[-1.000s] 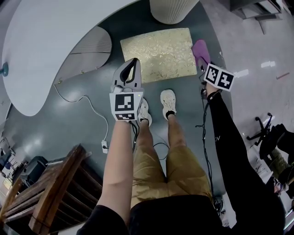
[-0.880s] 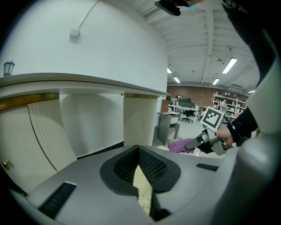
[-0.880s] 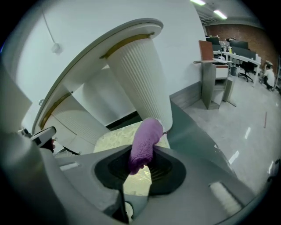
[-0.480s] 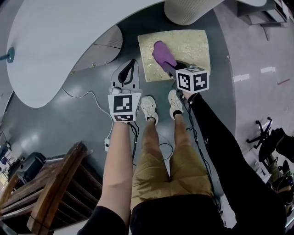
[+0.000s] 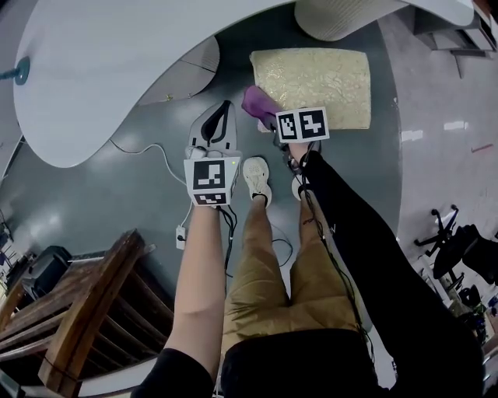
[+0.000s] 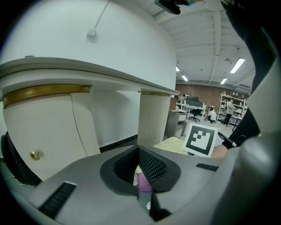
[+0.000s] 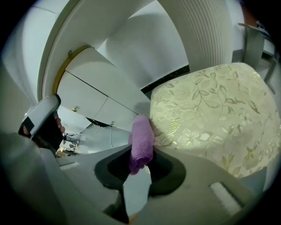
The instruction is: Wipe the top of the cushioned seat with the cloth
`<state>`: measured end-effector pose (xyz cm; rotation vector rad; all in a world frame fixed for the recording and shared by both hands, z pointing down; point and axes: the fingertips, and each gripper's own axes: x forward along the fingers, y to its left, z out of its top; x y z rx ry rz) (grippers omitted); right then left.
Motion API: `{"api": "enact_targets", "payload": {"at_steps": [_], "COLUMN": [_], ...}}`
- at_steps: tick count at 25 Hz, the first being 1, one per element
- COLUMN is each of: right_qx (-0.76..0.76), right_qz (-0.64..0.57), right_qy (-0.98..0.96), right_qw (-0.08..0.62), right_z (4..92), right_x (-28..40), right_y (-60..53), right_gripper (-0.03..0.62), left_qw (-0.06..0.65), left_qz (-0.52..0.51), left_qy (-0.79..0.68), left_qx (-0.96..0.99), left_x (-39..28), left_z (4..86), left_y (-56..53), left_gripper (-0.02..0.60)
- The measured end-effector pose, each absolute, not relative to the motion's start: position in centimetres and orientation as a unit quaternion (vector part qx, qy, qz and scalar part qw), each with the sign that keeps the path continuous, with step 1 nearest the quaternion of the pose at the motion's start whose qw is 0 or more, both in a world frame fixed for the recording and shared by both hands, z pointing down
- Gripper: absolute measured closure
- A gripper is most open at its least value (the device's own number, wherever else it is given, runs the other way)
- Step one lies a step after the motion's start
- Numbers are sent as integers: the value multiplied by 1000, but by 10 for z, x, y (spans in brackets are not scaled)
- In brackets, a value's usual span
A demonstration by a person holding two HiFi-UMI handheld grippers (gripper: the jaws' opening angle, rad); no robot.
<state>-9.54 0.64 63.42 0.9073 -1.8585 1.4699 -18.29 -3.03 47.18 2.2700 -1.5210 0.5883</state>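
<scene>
Pale-gold, leaf-patterned cushioned seat (image 5: 315, 78), a rectangle with rounded corners, sits low on the glossy grey floor (image 5: 117, 194) at the top of the head view. A small purple terry cloth (image 5: 258, 101) is at the seat's near left corner, touching the edge and partly hanging off it.

The right gripper (image 5: 274, 118), grey plastic with a black-and-white marker cube, has its fingers closed on the cloth. In the right gripper view the cloth (image 7: 141, 143) stands up as a folded roll between the fingers, its top resting against the seat's patterned side (image 7: 210, 114). Most of the seat top lies open to the right of the cloth.

The left gripper (image 5: 220, 116) hovers over the floor just left of the seat, near the cloth but apart from it. Its fingers are drawn together to a thin slit with nothing held between them; the left gripper view shows a sliver of purple through that slit.

A cream ribbed pillar (image 5: 342, 15) stands right behind the seat's far edge. A large curved white worktop (image 5: 101, 70) overhangs the floor to the left. The person's white shoes (image 5: 255, 177) stand just before the seat's near edge. A white cable (image 5: 156, 175) trails across the floor, and a brown wooden rack (image 5: 78, 326) fills the lower left corner.
</scene>
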Motion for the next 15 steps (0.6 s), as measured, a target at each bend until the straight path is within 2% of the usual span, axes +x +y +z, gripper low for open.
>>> {"api": "enact_targets", "payload": {"at_steps": [6,15], "right_qx": [389,474], "right_qz": [539,537], "right_qy": [-685,-638], "right_qw": [298,283], "right_z": [635,637], "right_x": [-36,86], "right_y": [-5,-25], "right_gripper": [516,516], "left_qw": [177,175], "left_qz": [205,202], "left_qy": [-530,-505], "left_qx": [803,820], "left_x": [-166,-104], "left_z": [475,474], "left_y": [-33,-48], "left_gripper": [578,578]}}
